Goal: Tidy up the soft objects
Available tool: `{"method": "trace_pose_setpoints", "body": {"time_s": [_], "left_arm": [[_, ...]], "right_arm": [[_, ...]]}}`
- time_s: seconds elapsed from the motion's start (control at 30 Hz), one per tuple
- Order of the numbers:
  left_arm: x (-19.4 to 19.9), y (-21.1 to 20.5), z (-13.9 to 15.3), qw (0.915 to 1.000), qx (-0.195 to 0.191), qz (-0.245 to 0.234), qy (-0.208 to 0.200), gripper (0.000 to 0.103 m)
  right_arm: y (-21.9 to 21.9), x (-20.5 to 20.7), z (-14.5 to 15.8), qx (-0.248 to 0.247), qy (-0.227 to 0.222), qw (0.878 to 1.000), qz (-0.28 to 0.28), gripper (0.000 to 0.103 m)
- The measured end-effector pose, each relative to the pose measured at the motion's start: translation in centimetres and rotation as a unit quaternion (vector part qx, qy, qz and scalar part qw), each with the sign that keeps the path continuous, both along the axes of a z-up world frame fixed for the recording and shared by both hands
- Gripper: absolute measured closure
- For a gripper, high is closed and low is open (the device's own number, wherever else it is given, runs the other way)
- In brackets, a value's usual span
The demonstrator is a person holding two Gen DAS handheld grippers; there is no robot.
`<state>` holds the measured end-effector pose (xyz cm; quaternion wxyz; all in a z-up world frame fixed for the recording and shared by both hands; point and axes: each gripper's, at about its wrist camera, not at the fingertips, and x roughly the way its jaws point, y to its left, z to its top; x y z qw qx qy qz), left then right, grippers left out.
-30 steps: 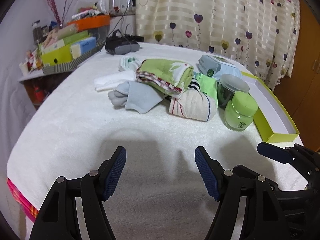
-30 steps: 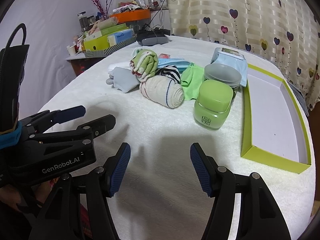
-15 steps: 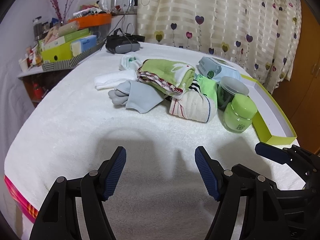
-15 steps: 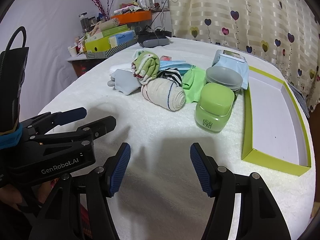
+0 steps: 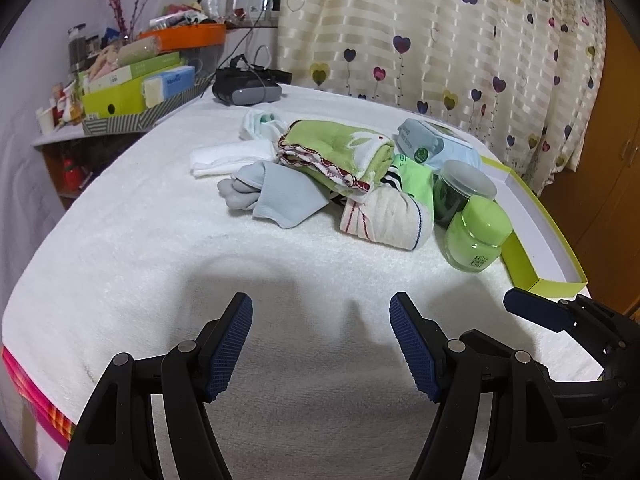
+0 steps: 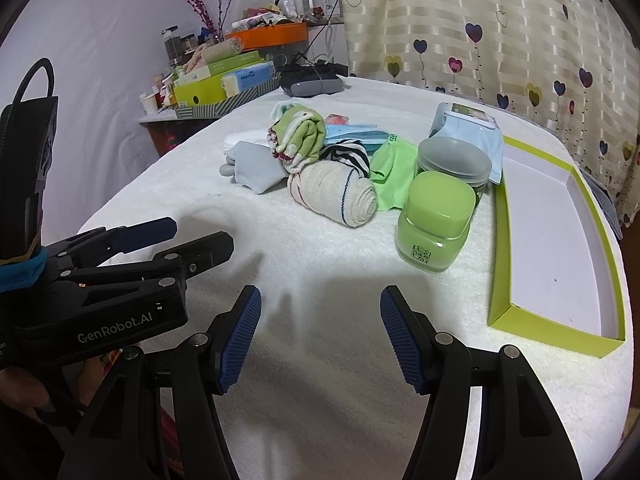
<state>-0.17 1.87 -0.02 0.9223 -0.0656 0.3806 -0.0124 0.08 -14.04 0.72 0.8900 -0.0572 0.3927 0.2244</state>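
Observation:
A pile of soft things lies mid-table: a folded green towel (image 5: 340, 152) (image 6: 300, 136), a grey glove (image 5: 276, 194) (image 6: 252, 168), a rolled cream cloth with stripes (image 5: 388, 220) (image 6: 336, 194), a white cloth (image 5: 228, 156) and a light green cloth (image 6: 394, 174). My left gripper (image 5: 320, 344) hangs open over bare table, well short of the pile. My right gripper (image 6: 320, 340) is open too, with nothing between its fingers, and the left gripper (image 6: 160, 240) shows beside it.
A green jar (image 5: 476, 234) (image 6: 436, 224), a grey-lidded jar (image 6: 454, 164) and a wipes pack (image 6: 468, 128) stand right of the pile. A shallow green-rimmed box (image 6: 552, 330) lies at the right edge. A headset (image 5: 246, 90) and cluttered boxes (image 5: 132, 88) sit at the back left.
Both grippers have drawn back and up a little, so the pile looks slightly farther away. Both stay open and nothing on the table has moved.

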Motion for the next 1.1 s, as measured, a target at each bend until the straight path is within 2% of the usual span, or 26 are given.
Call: {"method": "trace_pose_setpoints", "body": {"time_s": [0.53, 1.1], "left_arm": [[0.35, 0.05, 0.15, 0.9999, 0.008, 0.008, 0.0, 0.031], [0.88, 0.31, -0.32, 0.9999, -0.01, -0.006, 0.006, 0.032]], "right_arm": [[0.21, 0.38, 0.24, 0.007, -0.001, 1.0, 0.01, 0.04], [0.32, 0.65, 0.3, 0.009, -0.002, 1.0, 0.013, 0.04]]}}
